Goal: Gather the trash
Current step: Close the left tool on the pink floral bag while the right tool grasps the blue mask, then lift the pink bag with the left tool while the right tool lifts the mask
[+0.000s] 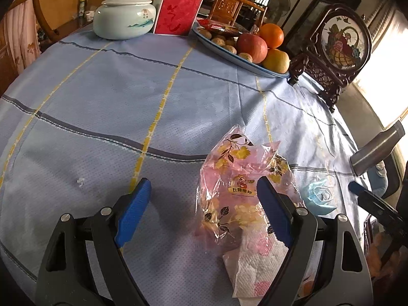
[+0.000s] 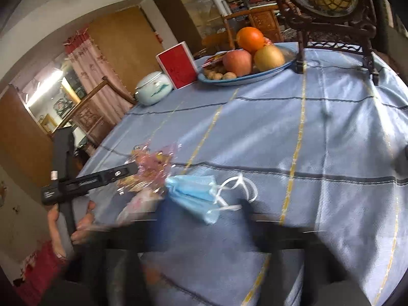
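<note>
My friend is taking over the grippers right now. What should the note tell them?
Left gripper: open, holding nothing, hovering by the pink flowered wrapper.
Right gripper: blurred, seems open, nothing visibly held, just behind the blue face mask.
Trash: wrapper, paper towel beneath it and mask all lie on the tablecloth.
Done: nothing picked up.
Left: grab all three; no bin in view.

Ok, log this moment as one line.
left tongs: open, over plastic wrapper | right tongs: blurred, by face mask | trash: on tablecloth
</note>
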{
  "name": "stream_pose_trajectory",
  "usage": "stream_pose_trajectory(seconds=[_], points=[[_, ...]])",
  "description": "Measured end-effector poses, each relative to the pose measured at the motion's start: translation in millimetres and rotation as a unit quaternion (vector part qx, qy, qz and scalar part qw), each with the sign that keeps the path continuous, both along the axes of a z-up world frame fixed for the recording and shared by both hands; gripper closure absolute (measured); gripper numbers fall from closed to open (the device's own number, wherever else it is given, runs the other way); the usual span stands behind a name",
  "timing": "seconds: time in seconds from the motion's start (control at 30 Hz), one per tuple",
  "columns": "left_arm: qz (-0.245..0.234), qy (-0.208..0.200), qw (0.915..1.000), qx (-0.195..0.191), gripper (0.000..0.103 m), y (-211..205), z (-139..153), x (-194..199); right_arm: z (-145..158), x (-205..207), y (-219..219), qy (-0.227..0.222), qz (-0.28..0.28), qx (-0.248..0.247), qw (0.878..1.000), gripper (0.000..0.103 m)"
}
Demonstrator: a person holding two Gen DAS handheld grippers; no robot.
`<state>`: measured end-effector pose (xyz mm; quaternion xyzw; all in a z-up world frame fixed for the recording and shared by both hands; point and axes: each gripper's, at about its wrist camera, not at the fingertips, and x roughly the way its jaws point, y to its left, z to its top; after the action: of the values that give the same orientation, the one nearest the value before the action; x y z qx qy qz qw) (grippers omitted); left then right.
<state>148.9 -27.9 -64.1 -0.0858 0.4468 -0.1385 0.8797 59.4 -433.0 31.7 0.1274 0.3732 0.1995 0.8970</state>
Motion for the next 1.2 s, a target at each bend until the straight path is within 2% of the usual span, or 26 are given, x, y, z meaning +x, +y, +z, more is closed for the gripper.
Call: stream_pose_trajectory(seconds=[0.1, 0.17, 0.23, 0.27, 0.3, 0.33, 0.37, 0.4, 0.53, 0.67, 0.73, 0.8, 0.83, 0.87, 0.9, 1.07, 1.2], points=[[-0.001, 0.0, 1.0, 0.0, 0.021, -0.7, -0.1, 1.3, -5.7, 11.9, 16.8, -0.011, 0.027, -0.031, 0.999, 0.024], [-0.001, 0.0, 1.0, -0.002, 0.021, -0.1, 0.1, 1.7, -17.1, 17.2, 29.0, 0.0, 0.049, -0.046, 0.998, 0.021], [-0.002, 0.001, 1.0, -0.007, 0.021, 0.8, 0.0, 2.0, -24.9, 16.7, 43.6, -0.002, 0.064, -0.085, 0.994, 0.021], [-0.003, 0.001, 0.9999, -0.01, 0.021, 0.9, 0.1, 2.3, -25.4, 13.4, 49.7, -0.007, 0.066, -0.105, 0.992, 0.025], [-0.004, 0.002, 0.9999, -0.012, 0.021, 1.0, 0.0, 2.3, -24.9, 11.6, 54.4, -0.009, 0.073, -0.118, 0.99, 0.039], [-0.005, 0.002, 0.9999, -0.014, 0.021, 1.1, 0.0, 2.3, -24.5, 12.2, 54.9, 0.001, 0.078, -0.11, 0.991, 0.09], [-0.006, 0.002, 0.9999, -0.016, 0.021, 1.1, 0.2, 2.2, -22.7, 12.6, 51.2, 0.007, 0.076, -0.09, 0.993, 0.096], [-0.007, 0.003, 0.9998, -0.018, 0.021, 1.0, 0.1, 2.5, -17.0, 10.7, 44.3, 0.002, 0.062, -0.069, 0.996, 0.096], [-0.014, 0.005, 0.9994, -0.032, 0.021, -0.3, -0.1, 4.9, 5.9, -2.0, 23.1, -0.036, 0.023, -0.037, 0.998, 0.096], [-0.026, 0.004, 0.999, -0.036, 0.023, -4.5, -0.4, 5.6, 7.2, 0.1, 9.6, -0.019, 0.003, -0.01, 1.0, 0.096], [-0.042, 0.006, 0.9981, -0.044, 0.034, -8.5, -0.6, 4.5, 2.4, 2.7, 9.1, -0.008, -0.001, -0.012, 1.0, 0.096], [-0.057, 0.009, 0.9973, -0.045, 0.06, -13.5, -1.8, 4.3, -0.1, 2.9, 9.1, -0.002, -0.001, -0.013, 1.0, 0.096], [-0.062, 0.007, 0.9973, -0.039, 0.067, -16.0, -1.8, 3.3, -0.1, 3.0, 8.9, -0.002, -0.004, -0.015, 1.0, 0.096], [-0.065, 0.003, 0.9974, -0.033, 0.083, -17.6, -1.3, 1.7, 0.1, 2.2, 9.2, -0.003, -0.007, -0.015, 1.0, 0.096], [-0.065, -0.004, 0.9975, -0.026, 0.088, -18.9, 0.2, -0.1, 1.5, 0.8, 8.2, -0.006, -0.01, -0.013, 1.0, 0.096], [-0.041, -0.062, 0.9972, -0.008, 0.091, -10.4, 18.2, -15.9, 4.9, 1.5, 1.2, -0.012, -0.022, 0.002, 1.0, 0.096], [-0.014, -0.078, 0.9963, -0.034, 0.091, 10.8, 28.3, -35.0, 5.8, 1.0, -3.6, -0.015, -0.024, 0.006, 1.0, 0.096]])
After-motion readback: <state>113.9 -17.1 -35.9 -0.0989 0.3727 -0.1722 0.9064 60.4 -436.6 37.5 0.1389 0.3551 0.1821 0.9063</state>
